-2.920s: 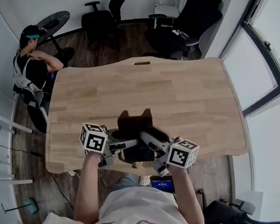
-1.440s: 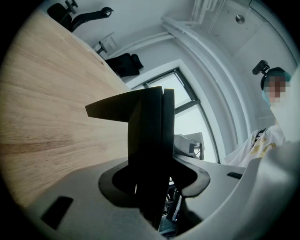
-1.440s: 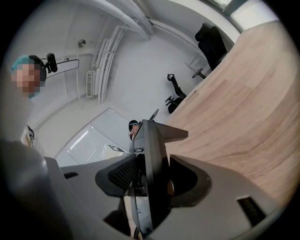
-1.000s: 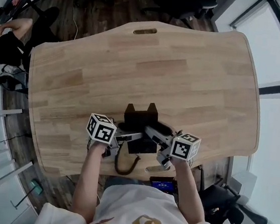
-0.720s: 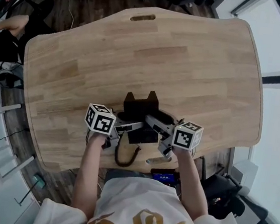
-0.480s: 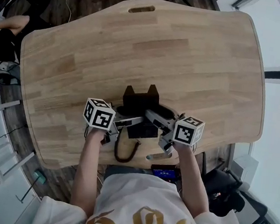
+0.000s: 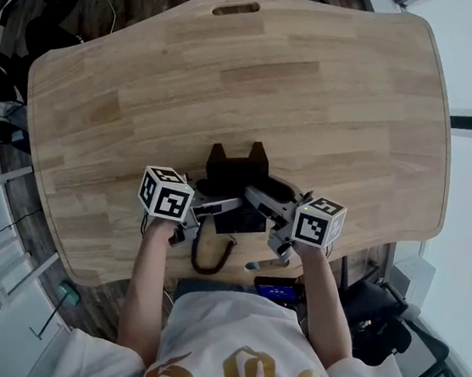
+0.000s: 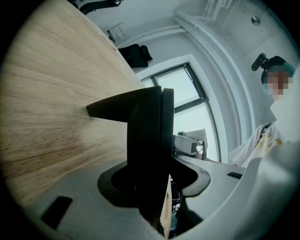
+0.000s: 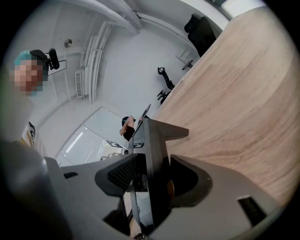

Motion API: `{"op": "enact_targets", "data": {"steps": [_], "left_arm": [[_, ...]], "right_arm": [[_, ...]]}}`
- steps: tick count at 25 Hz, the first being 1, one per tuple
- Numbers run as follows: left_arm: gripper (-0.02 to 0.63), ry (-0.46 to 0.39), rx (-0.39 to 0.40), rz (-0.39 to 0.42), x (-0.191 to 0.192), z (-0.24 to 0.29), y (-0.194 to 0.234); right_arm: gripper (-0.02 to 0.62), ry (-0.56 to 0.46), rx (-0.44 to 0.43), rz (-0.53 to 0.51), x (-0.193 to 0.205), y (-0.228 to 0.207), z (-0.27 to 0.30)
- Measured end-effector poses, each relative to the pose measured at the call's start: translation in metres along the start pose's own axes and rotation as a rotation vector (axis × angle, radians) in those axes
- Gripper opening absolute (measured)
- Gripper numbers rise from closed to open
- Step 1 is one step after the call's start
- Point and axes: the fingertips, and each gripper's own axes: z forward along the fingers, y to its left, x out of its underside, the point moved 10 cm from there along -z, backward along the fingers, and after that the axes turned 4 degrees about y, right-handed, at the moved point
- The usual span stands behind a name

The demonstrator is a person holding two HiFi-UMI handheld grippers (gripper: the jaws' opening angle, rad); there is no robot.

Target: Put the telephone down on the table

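The left gripper [image 8: 154, 180] has its two grey jaws closed against the sides of the black telephone [image 8: 146, 136], which stands edge-on between them. The wooden tabletop [image 8: 47, 98] extends to the left, and a strip of its edge appears below the telephone. Beyond are a window [image 8: 185, 91], a black chair [image 8: 134, 54] and, at right, a person [image 8: 262, 140].

The telephone [image 7: 237, 165] now farther in from the table's [image 7: 314, 108] near edge

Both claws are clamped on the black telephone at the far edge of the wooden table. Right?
No. The left claw and right claw do clamp the black telephone, but at the near edge of the table, close to the person; the head view shows it.
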Motion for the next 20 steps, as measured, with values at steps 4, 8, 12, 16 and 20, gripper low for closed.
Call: {"op": "enact_targets", "data": {"steps": [4,8,12,16,20], "left_arm": [[0.189,0.022,0.002,-0.001,-0.0043,0.0011,-0.0002],[0.189,0.031,0.017,-0.017,-0.0047,0.0018,0.0011],[0.195,0.045,0.044,-0.041,-0.0061,0.0046,0.0035],[0.204,0.052,0.041,-0.065,-0.0065,0.0044,0.0053],[0.244,0.073,-0.013,-0.103,-0.0071,0.0036,0.0049]], "right_arm": [[0.206,0.004,-0.019,0.010,-0.0027,-0.0028,-0.0001],[0.207,-0.004,-0.026,0.008,-0.0021,-0.0034,-0.0007],[0.216,-0.008,-0.003,-0.009,-0.0023,-0.0031,-0.0027],[0.232,0.016,0.033,-0.062,-0.0063,-0.0024,-0.0027],[0.258,0.023,0.046,-0.045,-0.0073,-0.0051,-0.0031]]}}
